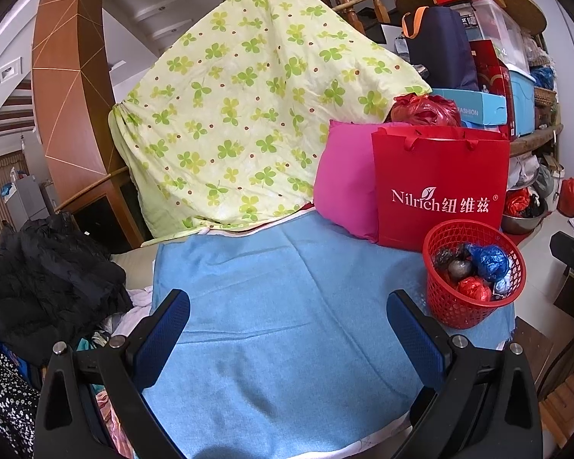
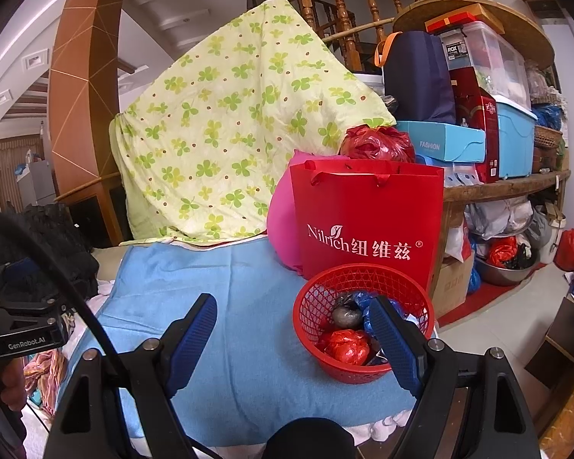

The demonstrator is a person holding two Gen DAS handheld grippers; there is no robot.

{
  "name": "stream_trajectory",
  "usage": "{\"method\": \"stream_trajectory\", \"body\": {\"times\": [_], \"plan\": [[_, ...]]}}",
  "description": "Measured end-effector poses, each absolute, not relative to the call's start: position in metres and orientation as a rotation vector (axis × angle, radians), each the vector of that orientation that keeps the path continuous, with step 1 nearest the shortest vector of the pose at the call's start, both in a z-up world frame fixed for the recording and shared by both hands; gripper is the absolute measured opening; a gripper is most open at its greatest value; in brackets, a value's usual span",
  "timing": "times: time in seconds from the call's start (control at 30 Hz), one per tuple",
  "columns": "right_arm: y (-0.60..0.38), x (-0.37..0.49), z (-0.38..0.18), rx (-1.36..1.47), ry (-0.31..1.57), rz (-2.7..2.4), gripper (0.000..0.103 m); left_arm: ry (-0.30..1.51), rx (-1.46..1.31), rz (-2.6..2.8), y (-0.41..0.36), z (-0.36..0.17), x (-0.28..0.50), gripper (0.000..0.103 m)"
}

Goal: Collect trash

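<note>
On top of the blue cloth (image 1: 287, 306) no loose trash can be seen — the crumpled balls are already gathered in the red basket (image 2: 313, 306), which stands at the cloth's right edge, just in front of the red paper bag (image 2: 367, 210). A red ball (image 2: 348, 345), a grey ball (image 2: 346, 315) and a blue ball (image 1: 489, 262) can be told apart inside it.

The left gripper (image 1: 287, 340) is held above the bare cloth with its jaws wide apart, and nothing is held between them. The right gripper (image 2: 292, 340) is also spread wide and empty, and its right finger is seen in front of the basket's inside. Whether that finger touches anything cannot be told.

The job looks nearly done, or done. If more trash is to be picked up, it should first be looked for, perhaps among the clothes pile (image 1: 42, 279) at the left. Each ball should be squeezed softly in the middle, since thin plastic can be squashed and slip out. It should be let go low over the basket, so it does not bounce out. The basket is light and near the edge — it should not be bumped.
</note>
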State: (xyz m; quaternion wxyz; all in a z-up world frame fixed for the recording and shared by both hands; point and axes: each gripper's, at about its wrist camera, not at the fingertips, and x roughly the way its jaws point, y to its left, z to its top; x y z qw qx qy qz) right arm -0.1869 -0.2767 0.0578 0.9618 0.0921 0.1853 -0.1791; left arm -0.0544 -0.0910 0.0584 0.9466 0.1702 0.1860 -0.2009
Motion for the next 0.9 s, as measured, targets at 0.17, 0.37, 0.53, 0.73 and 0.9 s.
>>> {"method": "stream_trajectory", "body": {"times": [0.17, 0.37, 0.53, 0.73, 0.9], "plan": [[-0.2791, -0.187, 0.0587, 0.186, 0.372, -0.362, 0.084, 0.379, 0.345, -0.408, -0.0913, 0.0587, -0.0543, 0.102], [-0.2799, -0.186, 0.0572, 0.187, 0.378, -0.362, 0.084, 0.386, 0.348, -0.409, -0.0908, 0.0557, -0.053, 0.102], [-0.2794, -0.1858, 0.0573, 0.188, 0.377, -0.361, 0.084, 0.387, 0.346, -0.409, -0.0914, 0.0552, -0.0525, 0.102], [-0.2799, -0.1857, 0.0561, 0.194, 0.38, -0.364, 0.084, 0.391, 0.35, -0.41, -0.0936, 0.055, -0.0508, 0.102], [-0.2836, -0.1851, 0.0552, 0.212, 0.38, -0.365, 0.084, 0.391, 0.35, -0.412, -0.0933, 0.0548, -0.0516, 0.102]]}}
